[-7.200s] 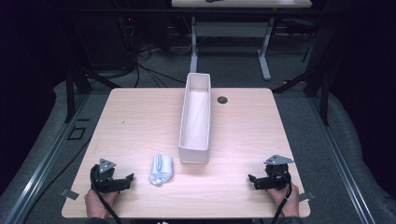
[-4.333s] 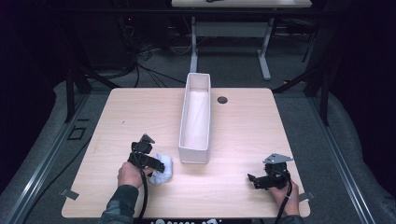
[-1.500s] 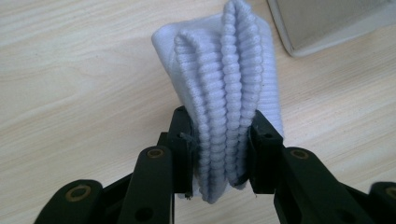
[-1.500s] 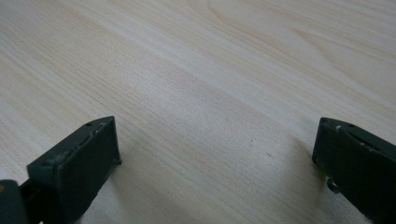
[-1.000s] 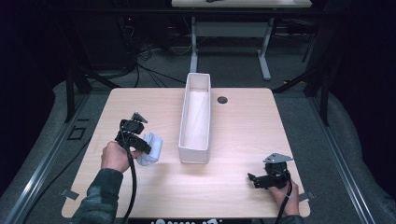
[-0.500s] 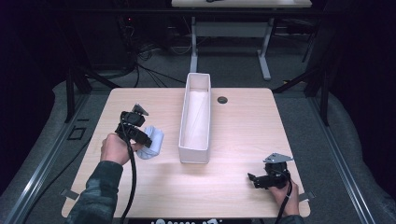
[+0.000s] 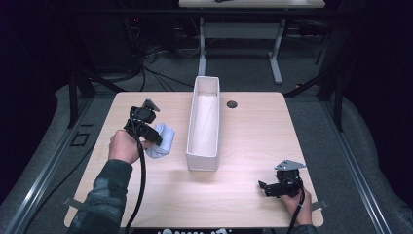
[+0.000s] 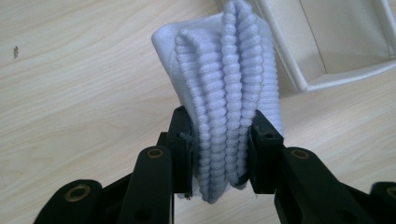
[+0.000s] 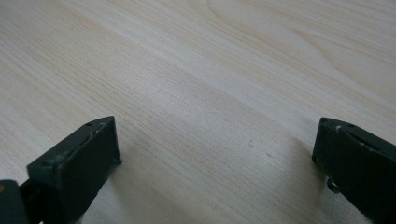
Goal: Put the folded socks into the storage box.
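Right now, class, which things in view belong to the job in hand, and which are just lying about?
In the job, judging by the grip:
- left gripper, shut on the pale blue ribbed cloth
- long white bin, beside the cloth and probably its goal

Lying about:
- right gripper, open, resting low over the bare wooden table
- small dark round spot on the tabletop

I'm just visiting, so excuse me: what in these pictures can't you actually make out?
- Whether the folded cloth is a towel, sock or mitt: the left gripper covers its lower end in the left gripper view, and it is too small in the high view.
- The long white bin's near inside corner: its own front wall hides it in the high view.
- What the small dark disc on the table is: too small.
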### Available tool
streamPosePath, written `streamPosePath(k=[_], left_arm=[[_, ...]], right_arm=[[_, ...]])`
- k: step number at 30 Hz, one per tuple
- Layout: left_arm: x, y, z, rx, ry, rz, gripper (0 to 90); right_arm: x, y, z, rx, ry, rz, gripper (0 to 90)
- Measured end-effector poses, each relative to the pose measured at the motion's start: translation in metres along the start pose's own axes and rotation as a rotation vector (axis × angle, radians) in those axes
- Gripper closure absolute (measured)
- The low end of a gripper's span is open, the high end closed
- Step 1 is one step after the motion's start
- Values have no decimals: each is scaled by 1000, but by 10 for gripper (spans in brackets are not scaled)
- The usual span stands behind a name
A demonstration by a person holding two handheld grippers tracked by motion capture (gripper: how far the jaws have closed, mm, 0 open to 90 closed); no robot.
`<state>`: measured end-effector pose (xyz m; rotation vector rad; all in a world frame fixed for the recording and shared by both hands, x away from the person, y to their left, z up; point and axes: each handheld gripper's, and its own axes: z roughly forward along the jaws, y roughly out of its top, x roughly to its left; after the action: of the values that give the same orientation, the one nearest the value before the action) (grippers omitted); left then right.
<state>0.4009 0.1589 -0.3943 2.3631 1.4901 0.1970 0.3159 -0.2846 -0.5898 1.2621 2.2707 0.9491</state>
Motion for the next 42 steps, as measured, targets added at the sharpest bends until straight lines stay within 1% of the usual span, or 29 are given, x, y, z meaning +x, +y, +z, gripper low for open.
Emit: streamPosePath(k=[8, 12, 28, 30, 36, 40, 42], left_arm=[[-4, 12, -9, -17, 10, 5, 676], [-8, 18, -10, -18, 11, 13, 676], [-25, 39, -10, -15, 12, 47, 675], [-28, 42, -10, -13, 16, 55, 675], [-36, 48, -8, -13, 10, 69, 675], [-43, 54, -6, -4, 9, 77, 675], [-44, 55, -5, 2, 9, 83, 675]], right_arm=[[0, 0, 0, 1, 1, 0, 1], [0, 0, 0, 1, 1, 2, 1], [0, 0, 0, 1, 0, 0, 1], [0, 0, -1, 10, 1, -2, 1], [0, 0, 0, 7, 1, 1, 1], [0, 0, -1, 10, 1, -2, 1], [0, 0, -1, 9, -1, -1, 1]])
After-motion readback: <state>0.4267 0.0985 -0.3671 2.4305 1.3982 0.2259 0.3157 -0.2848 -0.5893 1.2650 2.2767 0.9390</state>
